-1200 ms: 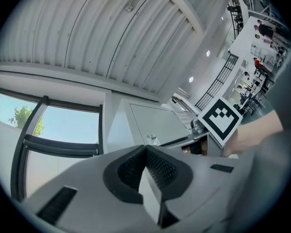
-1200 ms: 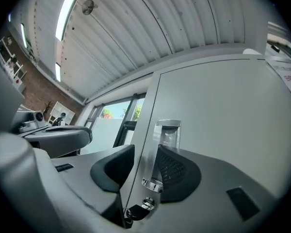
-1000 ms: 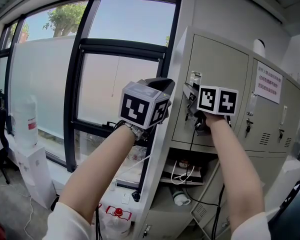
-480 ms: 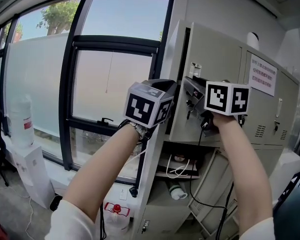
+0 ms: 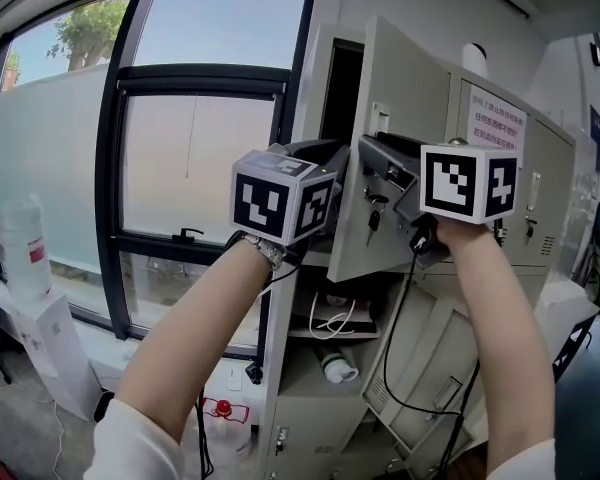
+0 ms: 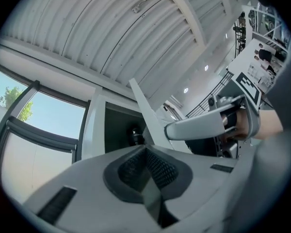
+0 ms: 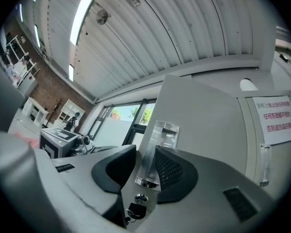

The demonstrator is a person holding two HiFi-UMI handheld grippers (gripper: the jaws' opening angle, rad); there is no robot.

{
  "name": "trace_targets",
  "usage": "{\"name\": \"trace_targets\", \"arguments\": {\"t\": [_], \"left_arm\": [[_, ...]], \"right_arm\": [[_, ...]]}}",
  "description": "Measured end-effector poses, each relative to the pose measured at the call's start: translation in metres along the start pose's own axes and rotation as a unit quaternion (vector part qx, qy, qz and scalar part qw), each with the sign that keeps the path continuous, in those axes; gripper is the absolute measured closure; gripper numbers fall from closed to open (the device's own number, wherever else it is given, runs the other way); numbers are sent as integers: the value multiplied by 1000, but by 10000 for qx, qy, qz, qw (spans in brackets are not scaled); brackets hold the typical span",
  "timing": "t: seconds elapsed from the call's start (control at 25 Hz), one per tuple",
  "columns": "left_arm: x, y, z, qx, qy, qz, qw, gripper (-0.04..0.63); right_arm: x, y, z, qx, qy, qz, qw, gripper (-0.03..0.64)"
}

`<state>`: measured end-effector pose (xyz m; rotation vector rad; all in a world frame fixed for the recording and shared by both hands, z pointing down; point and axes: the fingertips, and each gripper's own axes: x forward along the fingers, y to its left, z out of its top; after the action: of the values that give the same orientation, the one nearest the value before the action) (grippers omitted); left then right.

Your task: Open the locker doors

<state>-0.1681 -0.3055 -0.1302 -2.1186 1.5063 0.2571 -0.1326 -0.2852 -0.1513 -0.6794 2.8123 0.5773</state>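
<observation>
Fingers (image 7: 169, 171) of our right gripper (image 7: 144, 153) are clamped on the free edge of the locker door (image 7: 208, 115). One pad lies on its outer face against the clear plastic handle (image 7: 165, 135) and the other sits behind the edge. They have just been closing a little further, with that edge between them. Just below them sits the lock (image 7: 141, 198), with a key (image 7: 134, 210) hanging in it.

From the head view we see this door swung partly out from the grey locker cabinet (image 5: 310, 98), so that the dark upper compartment (image 5: 342, 88) shows behind it. It is the leftmost door of the top row. The neighbouring doors (image 5: 540, 198) to its right lie flat and closed, one of them carrying a white notice (image 5: 495, 128) with red print.

Our left gripper (image 5: 325, 156) hangs just left of the door's edge, in front of the opening and near the right gripper. Its fingers (image 6: 158, 169) are together with nothing between them, and we cannot tell whether it touches the cabinet.

Beneath the held door a lower compartment (image 5: 365, 303) stands open with white cables (image 5: 325, 323) inside. A tall black-framed window (image 5: 190, 148) fills the wall to the left of the cabinet.
</observation>
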Motion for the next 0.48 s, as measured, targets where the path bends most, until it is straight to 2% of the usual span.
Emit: {"name": "trace_targets", "arguments": {"t": [0.24,0.48], "left_arm": [[9,-58,24,122,-218,-378,9990,581],[5,-65,23,249,-265,-680,9970,580]], "right_arm": [[-53,-14,23,-238,-204,-357,9989,489],[-67,-11,28,-644,-44,-735,9952,454]]}}
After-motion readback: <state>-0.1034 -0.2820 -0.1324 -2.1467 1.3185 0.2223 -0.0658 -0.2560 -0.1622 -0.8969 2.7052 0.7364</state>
